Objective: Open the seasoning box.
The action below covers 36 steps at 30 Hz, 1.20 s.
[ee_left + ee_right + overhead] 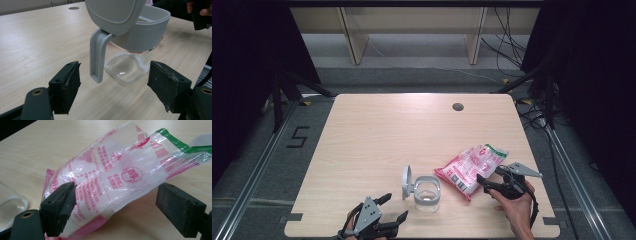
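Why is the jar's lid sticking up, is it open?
Open. The jar's grey lid stands flipped up on edge beside its mouth.

A black number 5 (pixel 298 136) is painted on the floor beside the table. Red Chinese writing is printed on the plastic bag (pixel 112 180), perhaps a brand name.

Setting: lab recording bay.
Pale wooden table (pixel 377 135) on grey carpet; black curtains either side; metal floor rails (pixel 254 175); loose cables (pixel 507 45) upper right; marker "5" (pixel 298 136) at left.
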Tool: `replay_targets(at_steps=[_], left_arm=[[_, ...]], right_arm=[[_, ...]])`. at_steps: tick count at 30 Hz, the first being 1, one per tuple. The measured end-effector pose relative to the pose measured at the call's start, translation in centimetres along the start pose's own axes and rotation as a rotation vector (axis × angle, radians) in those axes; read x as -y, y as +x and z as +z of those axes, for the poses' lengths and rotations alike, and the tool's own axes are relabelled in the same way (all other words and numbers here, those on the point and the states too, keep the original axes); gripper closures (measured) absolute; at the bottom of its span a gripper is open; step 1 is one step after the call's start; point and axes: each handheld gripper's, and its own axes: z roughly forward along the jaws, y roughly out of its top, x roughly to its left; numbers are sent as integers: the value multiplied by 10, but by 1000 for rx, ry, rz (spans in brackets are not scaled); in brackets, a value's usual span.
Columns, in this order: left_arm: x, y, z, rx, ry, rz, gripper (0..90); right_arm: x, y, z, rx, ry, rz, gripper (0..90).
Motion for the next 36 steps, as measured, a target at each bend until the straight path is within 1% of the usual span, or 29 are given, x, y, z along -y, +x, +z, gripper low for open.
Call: replay_targets(at_steps=[2, 3, 5, 7, 8, 9, 10, 12, 13, 14, 16, 17, 18, 19, 20, 21, 24, 25, 26, 27, 28, 29, 30, 31, 32, 33, 34, 35, 36], left_arm=[[0, 1, 0, 0, -5, -7, 248], [-1, 2, 0, -5, 4, 3, 248], [-1, 2, 2, 0, -9, 3, 248], [-1, 1, 4, 0, -15, -8, 248], [-2, 4, 3, -10, 21, 36, 248], [-2, 3, 3, -13, 13, 25, 248], [-2, 2, 4, -1, -1, 3, 248], [-2, 2, 5, 6, -3, -2, 248], [-2, 1, 6, 5, -2, 1, 248], [-1, 1, 6, 5, -2, 1, 248], [-1, -1, 6, 1, -14, -12, 248], [-2, 0, 5, 8, -6, -2, 249], [-2, -1, 4, 1, -3, 0, 248], [-2, -1, 4, 2, -2, 7, 248], [-2, -1, 4, 3, -3, 8, 248], [-2, -3, 4, 2, 2, -1, 248], [-2, -2, 5, 10, 4, 16, 248], [-2, -3, 6, 16, 1, 7, 248], [-2, -4, 6, 7, 7, 2, 248], [-2, -5, 6, 10, 5, 2, 248], [-2, -4, 6, 7, 12, 18, 249], [-2, -4, 6, 8, 13, 21, 249], [-2, -4, 6, 8, 12, 20, 248], [-2, -3, 6, 8, 12, 21, 248], [-2, -4, 6, 10, 3, 1, 248], [-2, -4, 6, 12, 2, 2, 248], [-2, -4, 6, 13, 2, 4, 249], [-2, -3, 6, 15, 1, 8, 249], [-2, -3, 6, 14, -1, 7, 248]], right_arm=[[-1, -5, 3, 22, -10, -64, 173], [-1, -5, 3, 22, -10, -64, 173], [-2, -5, 3, 0, 2, -38, 173], [-2, -2, 4, 27, 8, -9, 174], [-2, -2, 4, 32, 13, -14, 174], [-3, -6, 4, 25, 10, -51, 174], [-3, -6, 4, 6, 20, -32, 176], [-3, -6, 4, 9, 17, -37, 176], [-3, -5, 5, 10, 8, -10, 177], [-4, -8, 7, 24, 12, -34, 180], [-4, -9, 8, 21, 9, -35, 180], [-3, -6, 10, 19, 6, 7, 181], [-3, -6, 10, 20, 12, 11, 181], [-4, -10, 11, 9, 4, -17, 183], [-4, -8, 12, 17, 16, 2, 183], [-5, -10, 14, 28, 14, -15, 184], [-6, -12, 17, 5, 2, -2, 192], [-7, -9, 19, 27, 21, 37, 200], [-7, -9, 19, 27, 21, 37, 200], [-8, -12, 20, 29, 16, -5, 202], [-9, -12, 21, 4, 8, 5, 203], [-9, -8, 23, 16, 16, 57, 206], [-9, -11, 26, 15, 11, 28, 208], [-9, -9, 27, 8, 16, 74, 213], [-9, -13, 31, 13, 5, 37, 232], [-9, -13, 31, 13, 5, 37, 232], [-10, -15, 33, 15, 6, 12, 241], [-10, -14, 34, 9, 2, 22, 258], [-11, -10, 32, 11, 22, 71, 274]])
